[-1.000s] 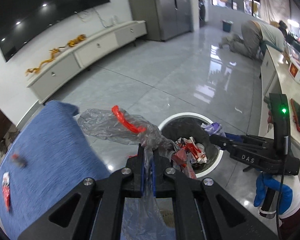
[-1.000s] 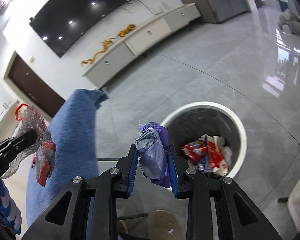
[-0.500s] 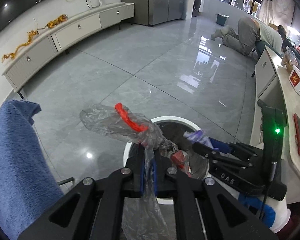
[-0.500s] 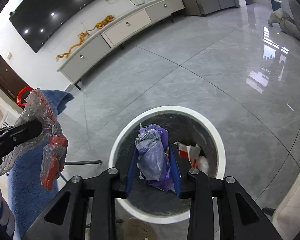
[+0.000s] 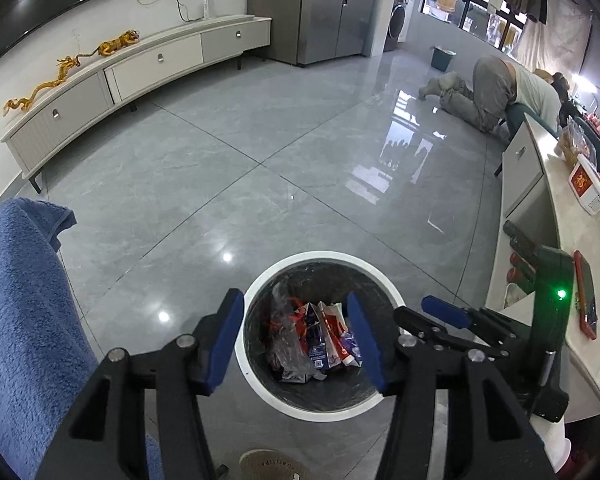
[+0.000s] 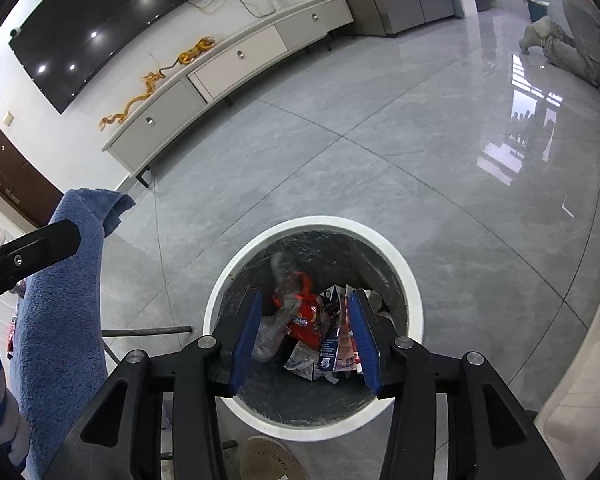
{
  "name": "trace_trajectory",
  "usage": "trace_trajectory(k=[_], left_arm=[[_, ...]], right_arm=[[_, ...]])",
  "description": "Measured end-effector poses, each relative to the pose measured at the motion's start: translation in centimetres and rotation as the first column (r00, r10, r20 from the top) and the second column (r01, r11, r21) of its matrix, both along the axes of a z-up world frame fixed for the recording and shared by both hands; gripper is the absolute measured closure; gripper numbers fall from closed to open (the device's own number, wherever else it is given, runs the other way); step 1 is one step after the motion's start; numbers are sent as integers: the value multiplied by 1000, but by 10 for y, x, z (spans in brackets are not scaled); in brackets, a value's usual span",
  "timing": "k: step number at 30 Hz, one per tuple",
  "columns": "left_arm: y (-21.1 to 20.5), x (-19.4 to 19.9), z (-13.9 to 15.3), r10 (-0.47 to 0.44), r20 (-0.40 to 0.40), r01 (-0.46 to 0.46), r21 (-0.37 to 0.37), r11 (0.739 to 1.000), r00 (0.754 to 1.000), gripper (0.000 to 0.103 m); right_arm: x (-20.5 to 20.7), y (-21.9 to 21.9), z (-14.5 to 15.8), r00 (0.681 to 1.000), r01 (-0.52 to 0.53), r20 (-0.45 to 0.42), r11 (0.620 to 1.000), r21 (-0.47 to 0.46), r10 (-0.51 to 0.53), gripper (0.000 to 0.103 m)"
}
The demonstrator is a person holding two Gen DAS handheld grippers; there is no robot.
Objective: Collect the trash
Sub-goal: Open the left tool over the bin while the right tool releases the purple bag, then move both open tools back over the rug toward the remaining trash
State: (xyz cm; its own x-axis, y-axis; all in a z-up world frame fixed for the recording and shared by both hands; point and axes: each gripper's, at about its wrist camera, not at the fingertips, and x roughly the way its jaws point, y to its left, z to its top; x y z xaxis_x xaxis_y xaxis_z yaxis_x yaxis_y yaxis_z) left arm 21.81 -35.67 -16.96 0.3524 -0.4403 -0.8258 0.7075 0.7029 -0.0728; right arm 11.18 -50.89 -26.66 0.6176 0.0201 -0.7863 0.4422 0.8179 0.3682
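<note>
A round white-rimmed trash bin (image 5: 260, 280) (image 6: 412, 292) stands on the grey floor. Inside it lie a clear plastic bag with red handles (image 5: 284, 320) (image 6: 288, 296), red and blue wrappers (image 5: 324, 340) (image 6: 332, 344) and a purple scrap (image 5: 350, 344). My left gripper (image 5: 296, 336) is open and empty, hanging right above the bin. My right gripper (image 6: 304, 332) is open and empty above the bin too; it also shows in the left wrist view (image 5: 448, 316) at the bin's right. One left finger (image 6: 32, 248) shows at the left in the right wrist view.
A blue towel (image 5: 24, 320) (image 6: 64, 300) drapes at the left. A white counter (image 5: 568, 240) with a red phone (image 5: 584, 296) and a white box (image 5: 588, 188) runs along the right. A TV cabinet (image 5: 132, 76) lines the far wall. A person (image 5: 496, 92) kneels far right. A slipper (image 6: 268, 460) lies below.
Both grippers opened over the bin. The clear bag with red handles fell from the left one and the purple wad from the right one into the bin.
</note>
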Motion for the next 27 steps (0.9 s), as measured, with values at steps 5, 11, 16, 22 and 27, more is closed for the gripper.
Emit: trace_trajectory(k=[5, 11, 16, 22, 27], left_arm=[[20, -15, 25, 31, 71, -29, -28, 999, 997, 51], [55, -44, 66, 86, 224, -71, -75, 995, 971, 51], [85, -74, 96, 117, 337, -86, -104, 991, 934, 51], [117, -113, 130, 152, 428, -102, -138, 985, 891, 51], [144, -143, 153, 178, 473, -109, -170, 979, 863, 51]], right_arm=[[-10, 8, 26, 1000, -5, 28, 999, -50, 6, 54], [-26, 20, 64, 997, -11, 75, 993, -115, 20, 50], [-42, 36, 99, 991, -17, 127, 985, -170, 39, 44], [-61, 60, 138, 981, -31, 180, 974, -225, 73, 42], [-79, 78, 168, 969, -38, 225, 966, -257, 98, 41]])
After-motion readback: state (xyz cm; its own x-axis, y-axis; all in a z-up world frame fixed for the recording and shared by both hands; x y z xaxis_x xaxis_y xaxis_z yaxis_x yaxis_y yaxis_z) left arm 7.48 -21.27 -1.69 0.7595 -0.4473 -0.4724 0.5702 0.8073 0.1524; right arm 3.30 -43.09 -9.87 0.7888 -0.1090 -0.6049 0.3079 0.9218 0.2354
